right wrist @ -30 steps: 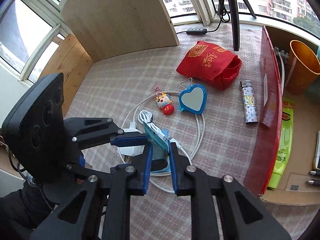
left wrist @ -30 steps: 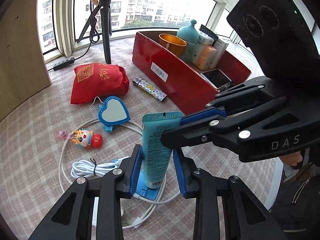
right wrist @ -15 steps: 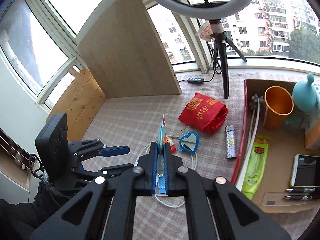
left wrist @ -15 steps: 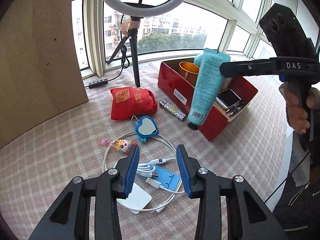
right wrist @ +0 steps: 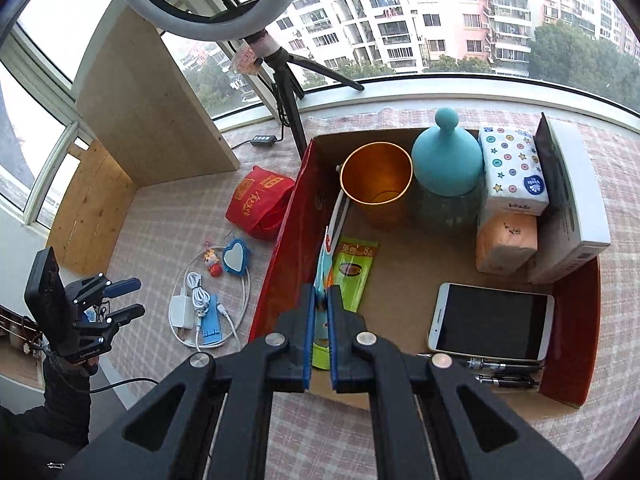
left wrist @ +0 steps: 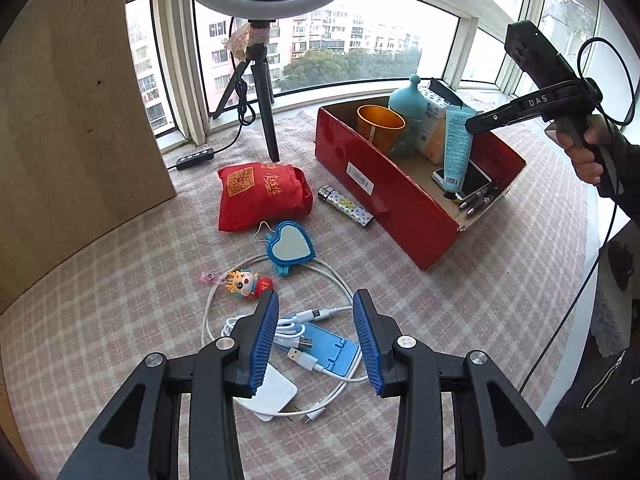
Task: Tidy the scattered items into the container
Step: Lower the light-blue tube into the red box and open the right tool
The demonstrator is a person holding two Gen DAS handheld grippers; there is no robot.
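Observation:
My right gripper [right wrist: 319, 292] is shut on a teal cream tube [left wrist: 456, 148], seen edge-on in its own view [right wrist: 321, 280], and holds it hanging cap-down over the open red box [left wrist: 384, 196]. My left gripper [left wrist: 316, 308] is open and empty above the white cables [left wrist: 280, 326] and blue phone stand [left wrist: 326, 350]. On the cloth lie a red pouch [left wrist: 260, 192], a lighter [left wrist: 346, 207], a heart mirror [left wrist: 291, 246], a doll keyring [left wrist: 246, 284] and a white charger [left wrist: 272, 396].
The box [right wrist: 276, 264] holds an orange cup [right wrist: 376, 184], teal jar [right wrist: 446, 160], tissue packs [right wrist: 512, 172], green sachet [right wrist: 352, 272], phone [right wrist: 490, 322] and pens [right wrist: 504, 372]. A ring-light tripod [left wrist: 264, 120] stands behind; a wooden board [left wrist: 76, 120] at left.
My right gripper lifted the teal tube out from between my left fingers and carried it right, over the red box. My left gripper pulled back and up, staying open.

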